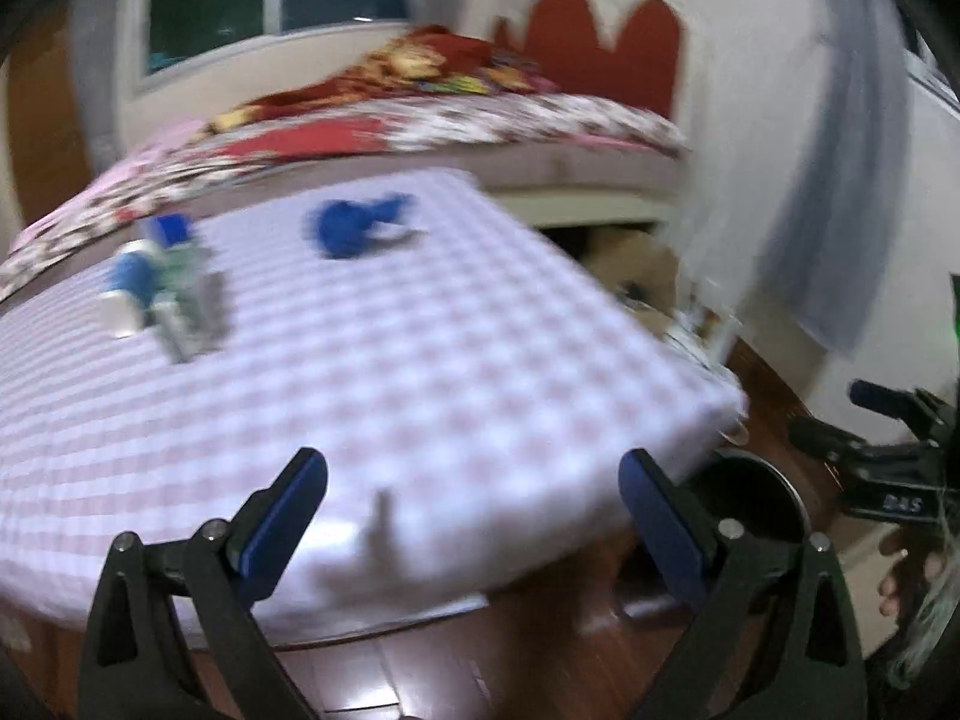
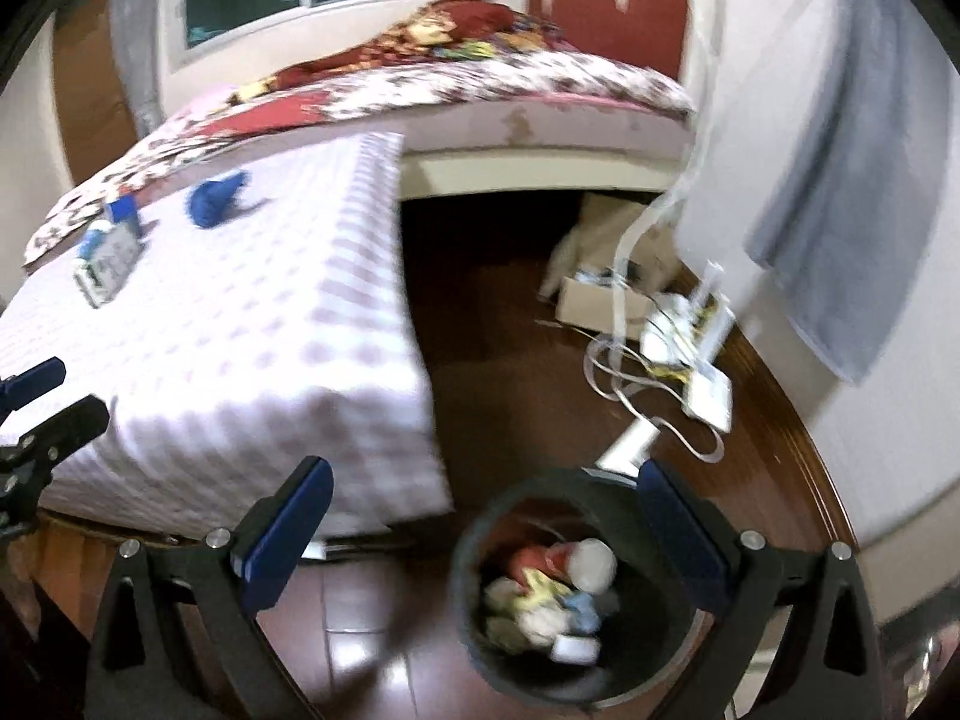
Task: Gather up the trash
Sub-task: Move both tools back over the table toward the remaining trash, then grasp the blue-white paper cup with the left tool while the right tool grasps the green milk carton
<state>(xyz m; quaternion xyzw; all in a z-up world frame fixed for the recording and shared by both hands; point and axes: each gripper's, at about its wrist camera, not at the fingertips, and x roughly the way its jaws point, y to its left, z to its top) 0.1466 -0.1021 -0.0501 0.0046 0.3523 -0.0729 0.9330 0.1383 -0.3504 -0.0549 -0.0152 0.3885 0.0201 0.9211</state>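
Note:
A table under a pink-and-white checked cloth carries a crumpled blue piece of trash and a cluster of blue-and-white packages at its far side. My left gripper is open above the table's near edge, nothing between its fingers. My right gripper is open over a black trash bin on the floor, which holds several crumpled scraps. The frames are blurred by motion.
A bed with a floral cover stands behind the table. Cardboard boxes, white cables and a power strip lie on the dark wooden floor to the right. A grey cloth hangs on the wall.

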